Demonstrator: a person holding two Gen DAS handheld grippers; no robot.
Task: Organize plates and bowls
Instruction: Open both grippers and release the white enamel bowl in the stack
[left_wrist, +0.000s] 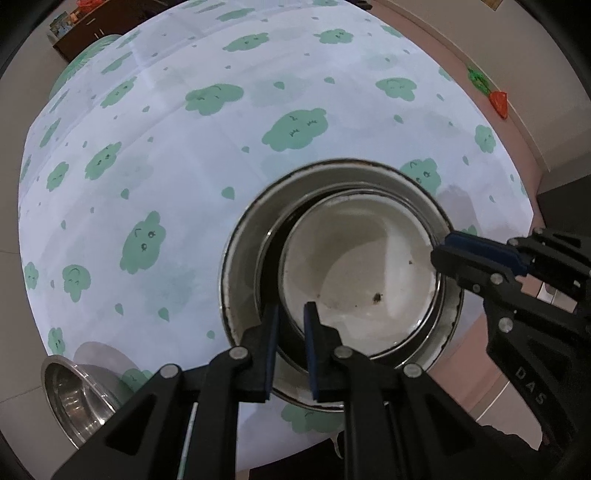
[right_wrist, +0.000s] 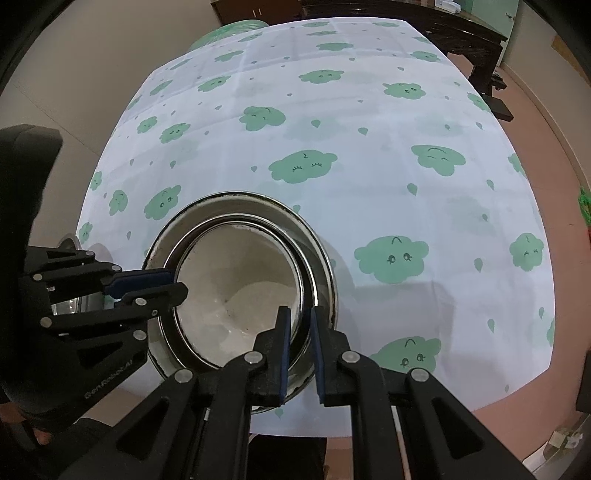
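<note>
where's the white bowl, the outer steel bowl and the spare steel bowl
white bowl (left_wrist: 354, 266), left wrist view, inner floor
outer steel bowl (left_wrist: 242, 258), left wrist view, left rim
spare steel bowl (left_wrist: 74, 398), left wrist view, inside wall

Both tools were matte black linkage frames with round silver pivot screws and blue pads lining the fingers. The left gripper (left_wrist: 291, 314) carried pale lettering at seven o'clock in the right view; the right gripper (right_wrist: 300, 317) bore "DAS".

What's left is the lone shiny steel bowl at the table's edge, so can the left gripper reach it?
Probably yes: the left gripper grips nothing, and the shiny steel bowl sits close beside it with nothing between.
</note>
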